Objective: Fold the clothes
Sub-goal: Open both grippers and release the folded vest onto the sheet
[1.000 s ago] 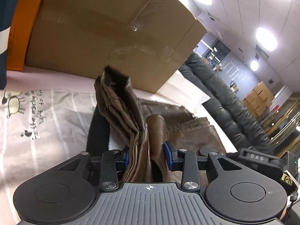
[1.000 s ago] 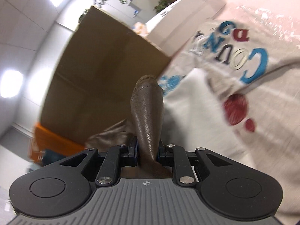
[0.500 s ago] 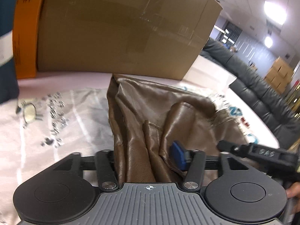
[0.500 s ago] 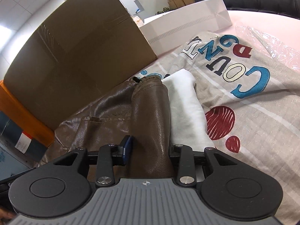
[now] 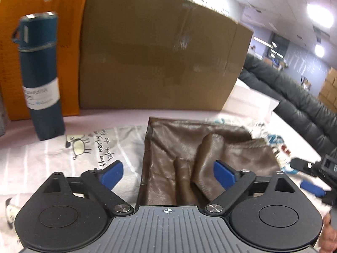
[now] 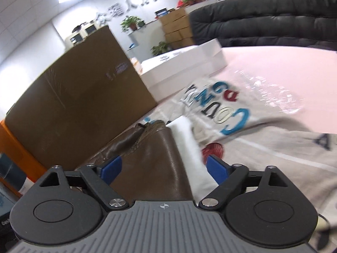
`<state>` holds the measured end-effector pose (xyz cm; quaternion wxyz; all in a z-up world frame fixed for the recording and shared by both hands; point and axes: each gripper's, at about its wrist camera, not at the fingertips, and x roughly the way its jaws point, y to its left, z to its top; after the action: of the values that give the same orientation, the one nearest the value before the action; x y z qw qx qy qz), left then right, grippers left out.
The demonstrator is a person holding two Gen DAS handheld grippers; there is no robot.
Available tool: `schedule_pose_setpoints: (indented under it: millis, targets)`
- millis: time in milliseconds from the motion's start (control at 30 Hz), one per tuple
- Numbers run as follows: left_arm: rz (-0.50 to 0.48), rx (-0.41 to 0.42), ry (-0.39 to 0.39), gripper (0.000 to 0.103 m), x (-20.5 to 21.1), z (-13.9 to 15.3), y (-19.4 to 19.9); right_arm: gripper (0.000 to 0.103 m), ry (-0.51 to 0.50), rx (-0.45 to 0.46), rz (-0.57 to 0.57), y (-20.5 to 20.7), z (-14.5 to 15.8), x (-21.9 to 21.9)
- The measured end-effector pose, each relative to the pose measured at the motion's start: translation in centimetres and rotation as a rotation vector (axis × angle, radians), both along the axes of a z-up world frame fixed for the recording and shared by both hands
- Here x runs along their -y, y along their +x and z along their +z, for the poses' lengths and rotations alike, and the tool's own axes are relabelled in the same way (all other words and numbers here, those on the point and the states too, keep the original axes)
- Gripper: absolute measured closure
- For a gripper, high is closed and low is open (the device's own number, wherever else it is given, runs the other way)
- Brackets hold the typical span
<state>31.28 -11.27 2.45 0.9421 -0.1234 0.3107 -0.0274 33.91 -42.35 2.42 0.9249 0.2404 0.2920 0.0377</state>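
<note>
Cardboard box (image 5: 158, 50), big and brown, is standing at the back of the pink table (image 6: 284, 63), with an orange box (image 5: 42, 42) beside it and white flat boxes (image 6: 185, 63) lying off its other end. A pale printed cloth (image 6: 263, 143) with coloured letters is spreading over the table, and the brown leather garment (image 5: 181, 160) is lying folded on top of it, its near end sitting between the fingers of both tools. A white folded piece (image 6: 185, 135) is lying just beside the garment's right edge. A dark blue flask (image 5: 40, 73) is standing upright near the orange box. The left gripper (image 5: 168, 175) is gaping wide, its blue pads (image 5: 110, 174) sitting clear of the leather on either side. The right gripper (image 6: 162, 170) is likewise spread, gripping nothing, with garment and white piece lying loose between its pads (image 6: 217, 171).
</note>
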Motion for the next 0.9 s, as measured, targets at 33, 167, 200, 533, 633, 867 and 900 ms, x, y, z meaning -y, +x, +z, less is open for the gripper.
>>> schedule_pose_setpoints:
  millis: [33,167,200,533,633,867,900]
  targets:
    - [0.002,0.011,-0.001,0.007,0.1,0.5,-0.6,0.011,-0.007,0.001,0.004,-0.5,0.5,0.0]
    - [0.001,0.058,0.010,0.006,1.1,2.4,-2.5,0.007,-0.013,0.033,0.041,-2.8,2.7,0.1]
    - [0.002,0.070,0.009,0.005,1.2,2.9,-3.1,0.006,-0.014,0.045,0.054,-3.4,3.4,0.0]
    - [-0.015,0.152,0.018,0.004,1.8,7.4,-9.4,0.003,-0.010,0.143,0.149,-11.3,8.9,-1.7]
    - [-0.010,0.162,0.043,0.004,1.6,8.5,-11.4,0.002,-0.018,0.146,0.174,-13.5,9.7,-2.5]
    - [0.076,0.161,0.060,0.001,0.3,9.6,-16.1,0.000,-0.029,0.145,0.183,-17.8,10.9,-4.4]
    - [0.089,0.164,0.058,0.001,0.2,9.6,-16.8,0.000,-0.027,0.143,0.177,-18.3,10.9,-4.7]
